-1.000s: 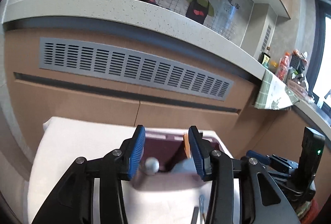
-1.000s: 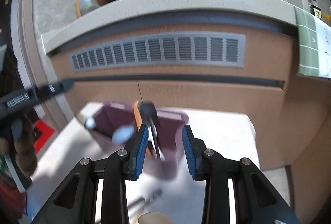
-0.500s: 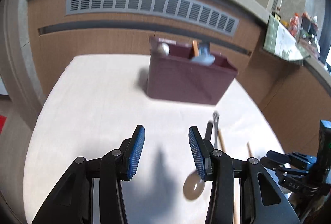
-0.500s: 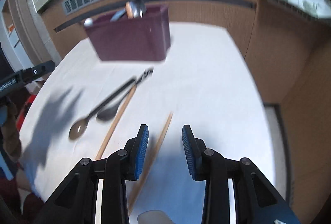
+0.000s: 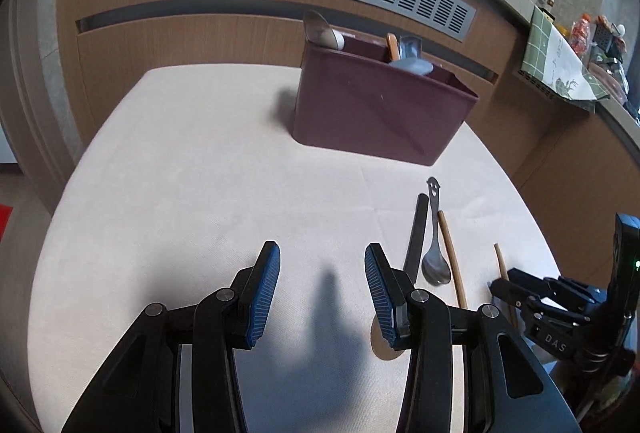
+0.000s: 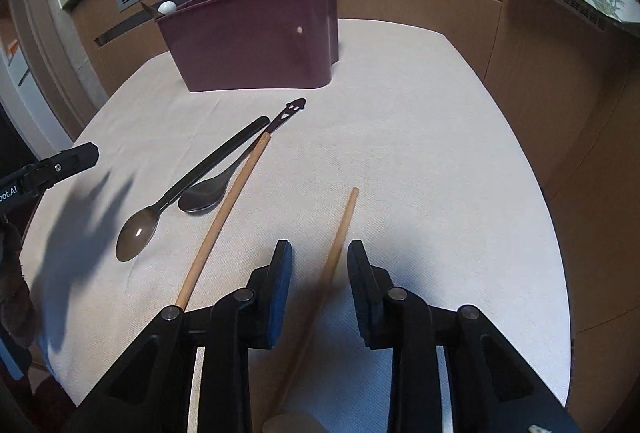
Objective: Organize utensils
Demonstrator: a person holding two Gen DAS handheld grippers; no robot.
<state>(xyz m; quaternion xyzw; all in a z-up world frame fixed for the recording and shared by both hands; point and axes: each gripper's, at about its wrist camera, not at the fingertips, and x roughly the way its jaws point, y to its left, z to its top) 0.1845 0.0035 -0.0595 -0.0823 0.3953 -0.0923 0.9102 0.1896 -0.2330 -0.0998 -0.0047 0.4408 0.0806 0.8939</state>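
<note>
the right gripper is held open with jaws just narrowed around a loose wooden chopstick, not yet pinched. if closed off-centre, the thin stick could be rolled away. the left gripper is open, empty. spoons lie left, the maroon caddy ahead, on a pale tablecloth before wooden cabinets.

Both tools share one build: the left gripper and right gripper have black angular linkage arms, silver round screws at the pivots, and blue ribbed pads lining the fingers
</note>
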